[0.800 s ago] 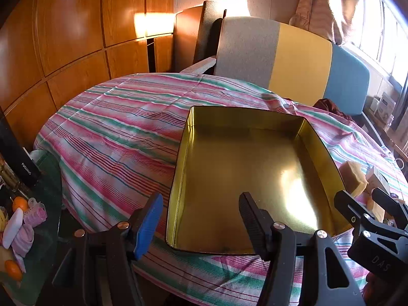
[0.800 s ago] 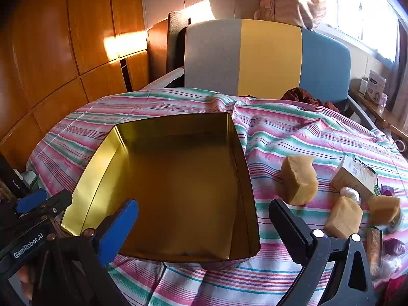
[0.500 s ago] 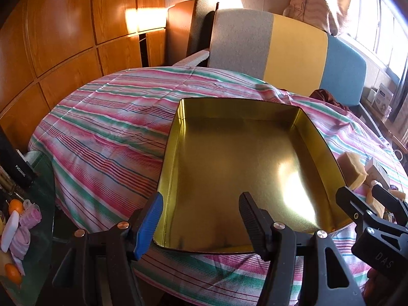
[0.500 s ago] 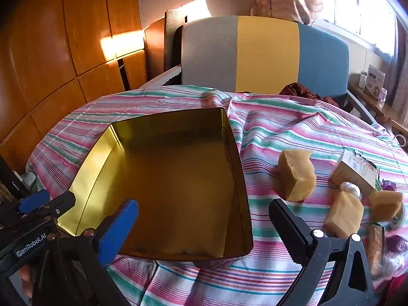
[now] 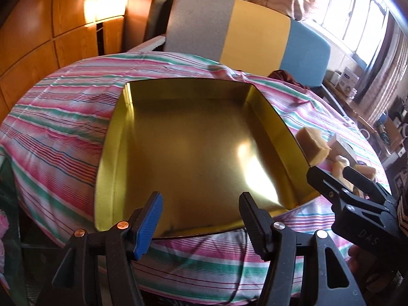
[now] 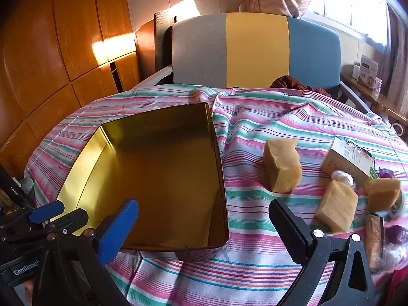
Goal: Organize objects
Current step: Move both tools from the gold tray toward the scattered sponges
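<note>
Since the earlier frames both views have swung and drawn in over the table, so the tin [image 5: 193, 153] now fills the middle of the left view, its far rim lower in the frame than before, while in the right view it has slid to the left half, leaving more striped cloth [image 6: 280, 125] on show. The tin is empty, nothing inside but glare, and it does not look to have shifted on the cloth. The left gripper [image 5: 199, 211] hangs at the bottom centre of its view over the tin's near edge, jaws partly spread with nothing between them. The right gripper [image 6: 204, 227] sits at the bottom of its view, jaws spread as wide as they go and empty, straddling the tin's near right corner. The sponge blocks [image 6: 281, 168] lie loose on the cloth in the right half of that view, the nearest just beyond the right jaw, with a small box [image 6: 344, 159] and other bits further right. I judge that no sorting is done yet and the right gripper is lining up for a first pick, likely the nearest block
</note>
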Action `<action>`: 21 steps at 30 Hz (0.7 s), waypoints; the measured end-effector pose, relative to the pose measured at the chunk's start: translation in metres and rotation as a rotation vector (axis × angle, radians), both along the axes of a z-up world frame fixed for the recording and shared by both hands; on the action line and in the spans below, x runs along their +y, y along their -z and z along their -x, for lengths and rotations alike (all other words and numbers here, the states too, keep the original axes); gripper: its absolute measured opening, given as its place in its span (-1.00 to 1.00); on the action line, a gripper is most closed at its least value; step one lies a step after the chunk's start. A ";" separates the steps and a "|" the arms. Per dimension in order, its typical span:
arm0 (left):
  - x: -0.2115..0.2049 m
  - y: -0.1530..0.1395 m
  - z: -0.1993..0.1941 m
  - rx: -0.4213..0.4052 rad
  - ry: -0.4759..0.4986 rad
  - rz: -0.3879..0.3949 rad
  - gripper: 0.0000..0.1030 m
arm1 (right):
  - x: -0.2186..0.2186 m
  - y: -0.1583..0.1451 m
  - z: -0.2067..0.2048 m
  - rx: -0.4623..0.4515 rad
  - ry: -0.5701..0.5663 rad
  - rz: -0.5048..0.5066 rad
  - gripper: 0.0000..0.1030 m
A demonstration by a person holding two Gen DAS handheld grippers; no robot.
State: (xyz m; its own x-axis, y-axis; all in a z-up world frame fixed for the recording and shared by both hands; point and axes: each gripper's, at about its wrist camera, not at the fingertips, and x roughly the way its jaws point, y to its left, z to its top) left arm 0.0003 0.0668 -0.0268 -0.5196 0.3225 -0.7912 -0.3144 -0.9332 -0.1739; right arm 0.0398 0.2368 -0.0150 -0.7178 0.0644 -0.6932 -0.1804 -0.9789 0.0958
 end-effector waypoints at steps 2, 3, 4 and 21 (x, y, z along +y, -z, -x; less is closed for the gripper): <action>0.005 0.001 -0.001 -0.016 0.014 -0.005 0.22 | 0.003 0.001 -0.004 -0.001 0.005 0.002 1.00; 0.006 0.001 0.000 -0.026 0.019 -0.008 0.22 | 0.006 0.001 -0.005 0.000 0.008 0.004 1.00; 0.009 0.001 0.001 -0.038 0.024 -0.011 0.22 | 0.008 0.001 -0.007 0.001 0.012 0.006 1.00; 0.088 -0.021 -0.019 -0.016 0.354 -0.056 0.25 | 0.161 -0.033 -0.083 0.002 0.293 0.077 1.00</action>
